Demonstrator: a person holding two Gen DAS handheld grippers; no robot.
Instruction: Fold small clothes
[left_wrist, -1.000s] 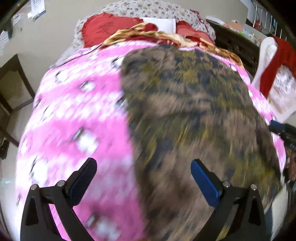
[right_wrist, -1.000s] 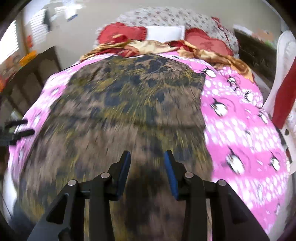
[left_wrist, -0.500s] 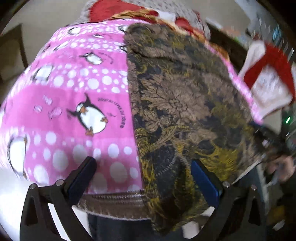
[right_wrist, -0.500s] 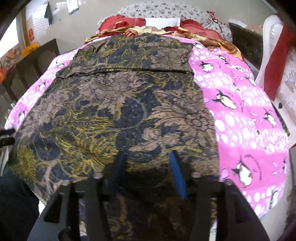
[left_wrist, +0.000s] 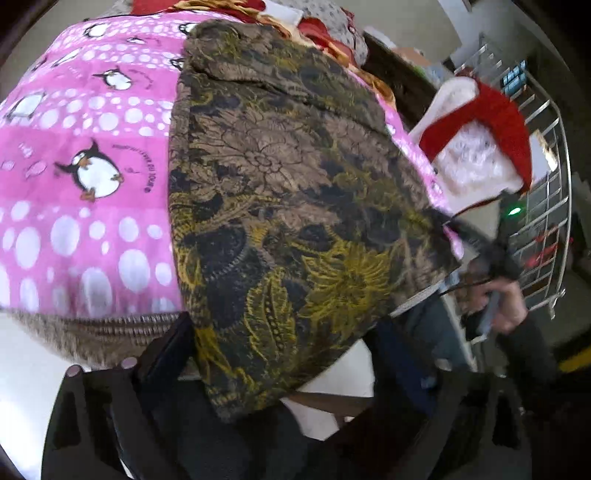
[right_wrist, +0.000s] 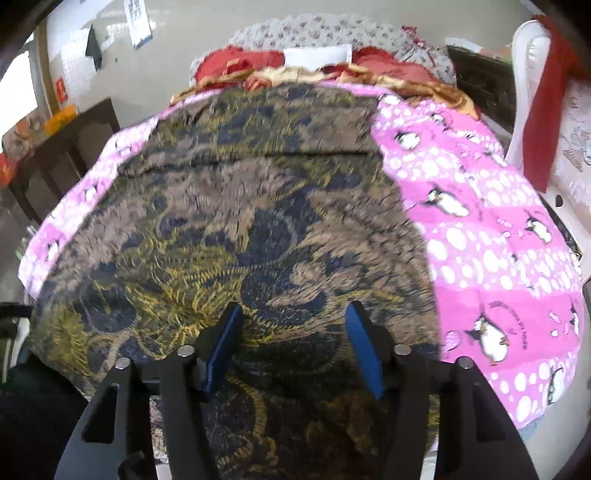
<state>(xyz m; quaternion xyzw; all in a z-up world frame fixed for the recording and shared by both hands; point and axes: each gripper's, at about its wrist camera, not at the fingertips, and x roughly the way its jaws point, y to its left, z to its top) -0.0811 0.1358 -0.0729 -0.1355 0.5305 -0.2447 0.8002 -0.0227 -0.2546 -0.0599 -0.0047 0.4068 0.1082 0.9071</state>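
**Both grippers poised at the near hem of a patterned garment on a bed**

Nearest the viewer, the left gripper (left_wrist: 280, 354) sits at the near edge of the bed, its fingers wide apart but closing, with the near left corner of the garment (left_wrist: 280, 206) hanging between them; the pads do not appear to press on the cloth. The right gripper (right_wrist: 293, 347) hovers over the same hem further right, its blue pads (right_wrist: 360, 347) apart, cloth beneath them but not pinched.

The garment, brown with black and yellow florals, lies spread flat down the middle of a pink penguin-print blanket (right_wrist: 491, 236), its near hem drooping over the bed's near edge and its far end reaching towards the pillows. A fold line crosses it near the far end.

To do this step well, each gripper would probably need to catch only the hem's corner, at matching points, so the fold lands square and the blanket is not picked up with it.

At the far edge lie red pillows (right_wrist: 240, 61) and a crumpled gold cloth (right_wrist: 424, 86). Beyond the bed's right edge stands a white chair (right_wrist: 528, 66) draped in red. Nothing lies on the garment itself.
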